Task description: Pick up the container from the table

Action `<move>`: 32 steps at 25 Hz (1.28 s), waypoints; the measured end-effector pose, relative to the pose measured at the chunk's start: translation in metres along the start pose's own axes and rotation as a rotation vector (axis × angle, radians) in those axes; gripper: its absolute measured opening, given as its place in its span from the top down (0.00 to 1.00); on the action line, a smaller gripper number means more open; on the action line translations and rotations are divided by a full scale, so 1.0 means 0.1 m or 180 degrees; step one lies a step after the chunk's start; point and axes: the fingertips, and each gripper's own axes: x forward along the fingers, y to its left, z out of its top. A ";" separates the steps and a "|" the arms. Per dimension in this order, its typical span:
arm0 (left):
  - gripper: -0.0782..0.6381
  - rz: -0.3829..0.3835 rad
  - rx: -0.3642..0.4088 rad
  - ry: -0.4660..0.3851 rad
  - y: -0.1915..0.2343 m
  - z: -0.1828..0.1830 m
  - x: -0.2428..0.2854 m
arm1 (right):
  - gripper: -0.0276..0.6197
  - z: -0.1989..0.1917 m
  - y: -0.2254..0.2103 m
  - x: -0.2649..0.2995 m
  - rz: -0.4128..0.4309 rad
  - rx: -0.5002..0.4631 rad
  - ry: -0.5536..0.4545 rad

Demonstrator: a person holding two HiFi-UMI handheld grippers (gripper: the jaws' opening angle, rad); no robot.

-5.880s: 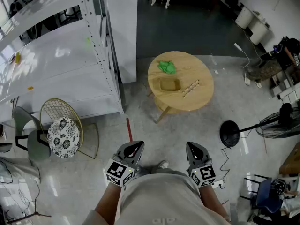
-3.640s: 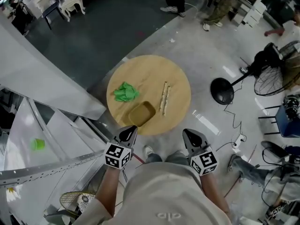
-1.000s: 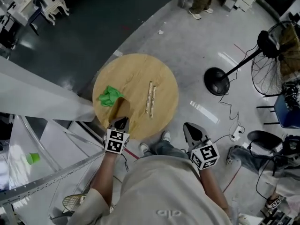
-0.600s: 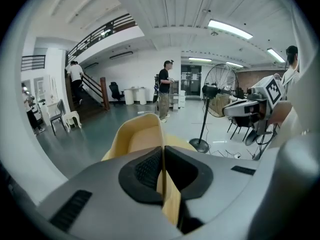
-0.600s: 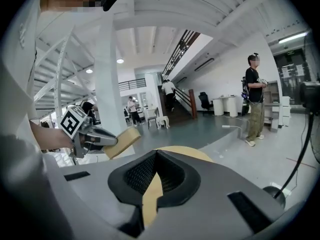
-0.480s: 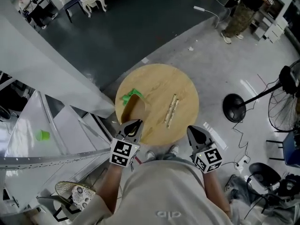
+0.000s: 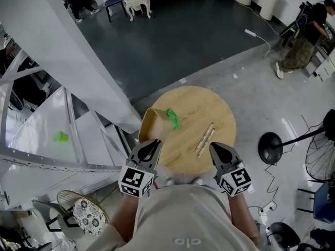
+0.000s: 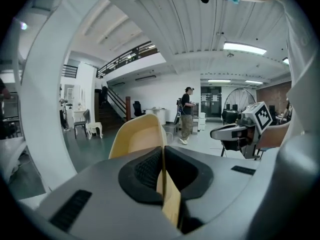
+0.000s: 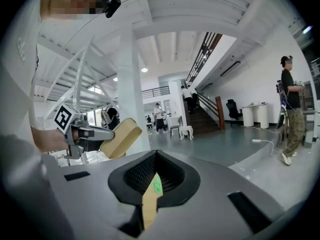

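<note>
table (image 7: 209,106): far half bare, open from above. Cloth (image 7: 171,118) and sticks (image 7: 204,137) take up the middle.
left: white beam (image 7: 68,51) and shelf frame (image 7: 78,163) run just beside the table edge, so it's tight there. The container (image 7: 148,125) in the left gripper (image 7: 152,143) hangs near the beam's lower end.
right: open floor (image 7: 248,114) between the table and the fan stand (image 7: 270,148).
between grippers: free gap. The right gripper (image 7: 215,148) is well apart from the left one.
far side: dark floor is open, person (image 7: 306,30) well off.
</note>
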 end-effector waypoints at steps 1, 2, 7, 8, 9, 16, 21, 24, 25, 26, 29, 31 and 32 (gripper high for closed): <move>0.85 0.0058 -0.0035 -0.0045 0.05 0.03 -0.05 | 0.92 0.05 0.04 0.06 0.0062 -0.0030 -0.0017; 0.85 0.0116 -0.0063 -0.0083 0.10 0.05 -0.09 | 0.92 0.09 0.08 0.11 0.0117 -0.0054 -0.0030; 0.85 0.0308 -0.0165 -0.0196 0.25 0.07 -0.25 | 0.92 0.23 0.27 0.31 0.0335 -0.0153 -0.0083; 0.85 0.0327 -0.0189 -0.0197 0.28 0.06 -0.27 | 0.92 0.24 0.30 0.34 0.0365 -0.0163 -0.0090; 0.85 0.0346 -0.0210 -0.0195 0.29 0.04 -0.29 | 0.92 0.26 0.33 0.37 0.0388 -0.0165 -0.0097; 0.85 0.0471 -0.0287 -0.0216 0.37 0.01 -0.35 | 0.92 0.26 0.40 0.43 0.0482 -0.0158 -0.0096; 0.85 0.0466 -0.0275 -0.0196 0.40 -0.01 -0.30 | 0.92 0.28 0.37 0.49 0.0477 -0.0162 -0.0115; 0.85 0.0435 -0.0269 -0.0169 0.40 -0.02 -0.27 | 0.92 0.26 0.36 0.51 0.0457 -0.0167 -0.0108; 0.85 0.0425 -0.0270 -0.0160 0.40 -0.03 -0.26 | 0.92 0.26 0.36 0.51 0.0449 -0.0160 -0.0108; 0.85 0.0417 -0.0269 -0.0154 0.40 -0.03 -0.26 | 0.92 0.26 0.37 0.51 0.0446 -0.0153 -0.0109; 0.85 0.0398 -0.0264 -0.0150 0.39 -0.03 -0.25 | 0.92 0.27 0.37 0.51 0.0449 -0.0148 -0.0113; 0.85 0.0393 -0.0256 -0.0156 0.38 -0.01 -0.24 | 0.92 0.26 0.36 0.50 0.0437 -0.0137 -0.0111; 0.85 0.0394 -0.0251 -0.0160 0.37 -0.01 -0.24 | 0.92 0.25 0.35 0.49 0.0427 -0.0130 -0.0110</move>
